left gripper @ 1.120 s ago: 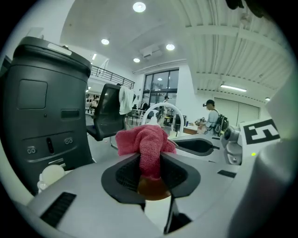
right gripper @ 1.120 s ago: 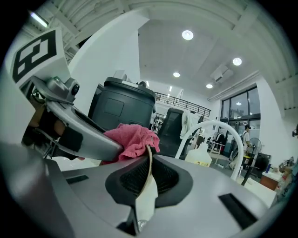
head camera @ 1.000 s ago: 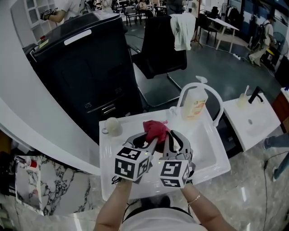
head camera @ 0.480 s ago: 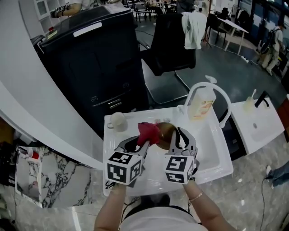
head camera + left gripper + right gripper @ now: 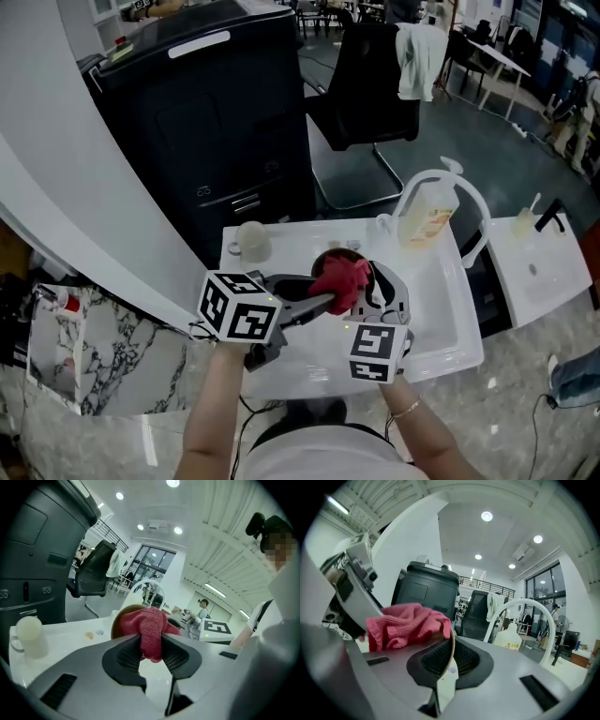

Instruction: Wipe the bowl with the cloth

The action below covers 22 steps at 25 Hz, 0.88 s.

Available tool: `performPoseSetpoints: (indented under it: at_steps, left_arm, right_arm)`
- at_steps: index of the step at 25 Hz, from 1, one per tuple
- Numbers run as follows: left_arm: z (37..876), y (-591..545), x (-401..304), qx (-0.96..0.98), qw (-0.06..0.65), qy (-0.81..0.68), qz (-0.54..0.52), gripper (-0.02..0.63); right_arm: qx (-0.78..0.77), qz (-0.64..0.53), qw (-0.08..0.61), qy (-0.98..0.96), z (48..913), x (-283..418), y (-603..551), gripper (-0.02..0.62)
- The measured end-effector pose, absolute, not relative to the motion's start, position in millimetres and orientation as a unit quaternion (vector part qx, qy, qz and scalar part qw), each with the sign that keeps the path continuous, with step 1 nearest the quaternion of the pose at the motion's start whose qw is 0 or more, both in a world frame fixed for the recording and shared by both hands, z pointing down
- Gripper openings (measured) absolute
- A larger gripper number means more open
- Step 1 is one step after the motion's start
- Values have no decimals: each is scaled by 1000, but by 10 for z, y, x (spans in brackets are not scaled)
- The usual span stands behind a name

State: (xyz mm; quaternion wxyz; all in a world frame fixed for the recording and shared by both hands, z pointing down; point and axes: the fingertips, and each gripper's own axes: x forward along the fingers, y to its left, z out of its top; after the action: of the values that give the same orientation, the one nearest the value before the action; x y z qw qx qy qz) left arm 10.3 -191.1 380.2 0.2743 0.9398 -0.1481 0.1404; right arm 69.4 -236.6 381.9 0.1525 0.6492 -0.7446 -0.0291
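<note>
At the left of the white moulded bench [image 5: 309, 373], a small white cup [image 5: 251, 240] is set apart from the work and is not touched.

Next comes the left hand-held gripper [image 5: 323, 302], which is reached in over the bench. Its jaws are drawn close together, and a crumpled red knitted cloth [image 5: 343, 279] is pinched between the ribbed pads. In the left gripper view the cloth [image 5: 149, 625] is seen bulging above the left hand-held gripper [image 5: 152, 651]. There it is laid against a round brown bowl [image 5: 121, 620], which is held tilted up off the bench.

In the head view the bowl [image 5: 325, 260] is found at mid-bench, just behind the cloth and touching it. Wiping is therefore judged to be under way. How much of the surface has been covered cannot be read, and no dirt can be made out. The rest of the bowl is presumably left to be gone over, after which both things would be set down.

To the right, the bowl is gripped by the right hand-held gripper [image 5: 373, 279]. In the right gripper view the thin rim [image 5: 452, 644] is caught between the pads of the right hand-held gripper [image 5: 449, 663], whose jaws are closing tighter on it. The cloth [image 5: 408, 625] is seen beside them.

Farther right, a pale soap bottle [image 5: 427, 217] and a white arched tap [image 5: 469, 202] are left unused.
</note>
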Motion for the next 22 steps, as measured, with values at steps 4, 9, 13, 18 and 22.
performPoseSetpoints:
  at_steps: [4, 9, 13, 18, 22]
  left_arm:
    - [3940, -2002, 177, 935, 272, -143, 179, 120]
    - [4085, -2169, 194, 917, 240, -215, 234, 120]
    - [4202, -2267, 162, 893, 192, -295, 280, 120]
    - [4282, -2333, 55, 874, 121, -352, 313, 120]
    - [4272, -2313, -56, 863, 99, -381, 317, 120]
  right_arm:
    - [641, -38, 144, -753, 3744, 619, -2312, 14]
    - [644, -44, 149, -749, 3763, 602, -2293, 20]
    - [651, -44, 160, -741, 3834, 606, -2333, 20]
    - [654, -32, 166, -737, 3940, 611, -2398, 17]
    - [652, -25, 166, -739, 3998, 597, -2434, 15]
